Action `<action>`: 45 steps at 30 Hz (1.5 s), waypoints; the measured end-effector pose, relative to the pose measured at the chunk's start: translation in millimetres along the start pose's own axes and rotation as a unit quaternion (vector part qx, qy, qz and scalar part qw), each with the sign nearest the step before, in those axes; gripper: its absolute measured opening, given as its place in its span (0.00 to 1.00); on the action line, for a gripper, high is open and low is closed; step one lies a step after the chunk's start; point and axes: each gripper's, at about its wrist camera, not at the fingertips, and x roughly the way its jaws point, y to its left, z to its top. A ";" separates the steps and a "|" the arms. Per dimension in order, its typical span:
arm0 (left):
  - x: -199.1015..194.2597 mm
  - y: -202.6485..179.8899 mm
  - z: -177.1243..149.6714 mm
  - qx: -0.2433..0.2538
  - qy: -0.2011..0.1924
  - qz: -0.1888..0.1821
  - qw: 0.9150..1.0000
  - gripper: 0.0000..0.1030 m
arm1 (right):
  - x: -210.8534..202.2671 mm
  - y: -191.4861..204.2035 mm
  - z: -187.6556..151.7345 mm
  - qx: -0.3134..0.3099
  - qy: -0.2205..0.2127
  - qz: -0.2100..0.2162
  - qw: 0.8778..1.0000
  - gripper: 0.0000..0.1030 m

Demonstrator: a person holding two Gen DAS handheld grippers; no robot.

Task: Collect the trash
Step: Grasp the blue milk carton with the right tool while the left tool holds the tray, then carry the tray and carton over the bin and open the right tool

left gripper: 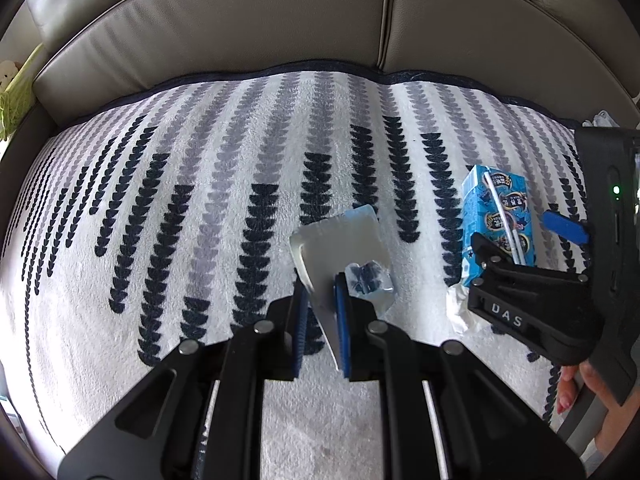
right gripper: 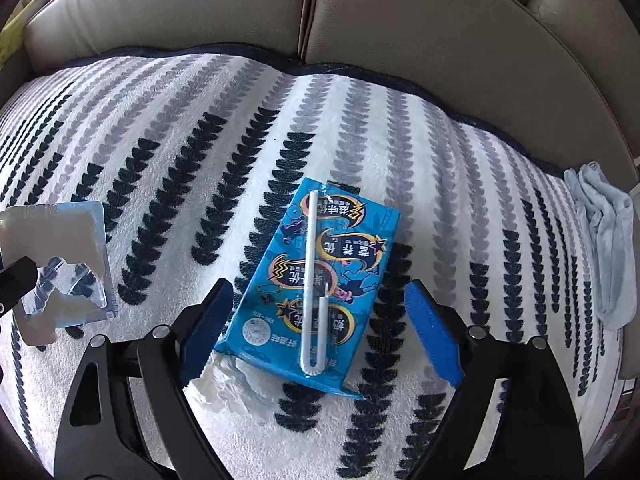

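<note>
A: What does each tool hold?

B: The left tool [left gripper: 320,300] is closed on a torn silver wrapper [left gripper: 340,248], held clear of the rug [left gripper: 160,208]. The right tool [right gripper: 320,328] stands wide, holding nothing, its blue pads either side of the carton [right gripper: 316,280].

A: Where is the carton?

B: Flat on the rug, in front of the sofa [right gripper: 400,40], its near end over a crumpled tissue [right gripper: 236,388]. The wrapper hangs well to the carton's left; a pale cloth [right gripper: 608,248] lies far to its right.

A: How does the carton look?

B: Bright blue, printed with dark ovals, with a white bent straw [right gripper: 310,280] in a clear sleeve along its top face.

A: How should it handle?

B: Probably light and stiff, though thin-walled if empty. Close across its long sides near the middle, gently, as the coating may be slick.
</note>
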 end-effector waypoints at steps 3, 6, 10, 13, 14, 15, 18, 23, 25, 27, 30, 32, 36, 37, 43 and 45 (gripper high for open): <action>0.5 0.0 0.1 0.001 0.001 -0.001 1.000 0.14 | 10.0 1.0 -5.9 0.018 0.025 0.020 0.999 0.81; 1.2 0.6 0.5 0.003 0.002 0.000 1.000 0.14 | 16.3 5.4 -8.4 0.021 0.036 0.020 0.999 0.73; 0.0 2.6 -0.1 0.003 0.002 0.001 1.000 0.14 | 10.8 3.2 -6.3 0.030 0.028 0.022 0.999 0.68; -2.8 2.0 -1.0 0.003 0.002 0.002 1.000 0.14 | 2.9 -3.3 -5.0 0.036 0.019 0.022 0.999 0.68; -3.9 0.7 -0.7 0.004 0.001 0.002 1.000 0.14 | -0.7 -6.4 -4.5 0.037 0.015 0.022 0.999 0.67; -4.9 -0.9 -0.3 0.005 0.000 0.002 1.000 0.14 | -5.3 -10.0 -4.5 0.040 0.011 0.022 0.999 0.67; -8.6 -10.1 2.2 0.014 -0.003 -0.003 1.000 0.14 | -18.1 -23.1 -5.8 0.050 0.002 0.021 0.999 0.67; -20.7 -37.7 5.0 0.040 -0.011 -0.016 0.999 0.14 | -46.1 -53.2 -18.8 0.074 -0.011 0.017 0.997 0.67; -27.6 -53.7 4.6 0.053 -0.013 -0.024 0.998 0.14 | -55.9 -67.5 -26.1 0.086 -0.015 0.014 0.996 0.67; -35.1 -71.7 2.6 0.069 -0.016 -0.030 0.997 0.14 | -67.6 -84.0 -37.6 0.100 -0.017 0.011 0.995 0.67; -47.4 -101.7 -4.7 0.094 -0.019 -0.041 0.995 0.14 | -84.6 -108.6 -60.8 0.123 -0.018 0.003 0.992 0.67; -56.0 -124.7 -12.8 0.116 -0.020 -0.049 0.992 0.14 | -96.7 -126.3 -80.9 0.140 -0.018 -0.004 0.990 0.67; -73.4 -174.6 -34.1 0.164 -0.019 -0.067 0.984 0.14 | -119.1 -163.8 -127.5 0.179 -0.014 -0.021 0.984 0.67; -78.1 -188.3 -40.8 0.176 -0.019 -0.071 0.982 0.14 | -125.8 -174.6 -141.3 0.190 -0.013 -0.027 0.981 0.67; -105.5 -274.9 -89.1 0.249 -0.017 -0.103 0.963 0.14 | -165.9 -238.0 -232.3 0.263 -0.009 -0.065 0.963 0.67; -116.2 -307.7 -109.1 0.275 -0.016 -0.117 0.954 0.14 | -180.8 -261.0 -269.8 0.292 -0.004 -0.078 0.953 0.67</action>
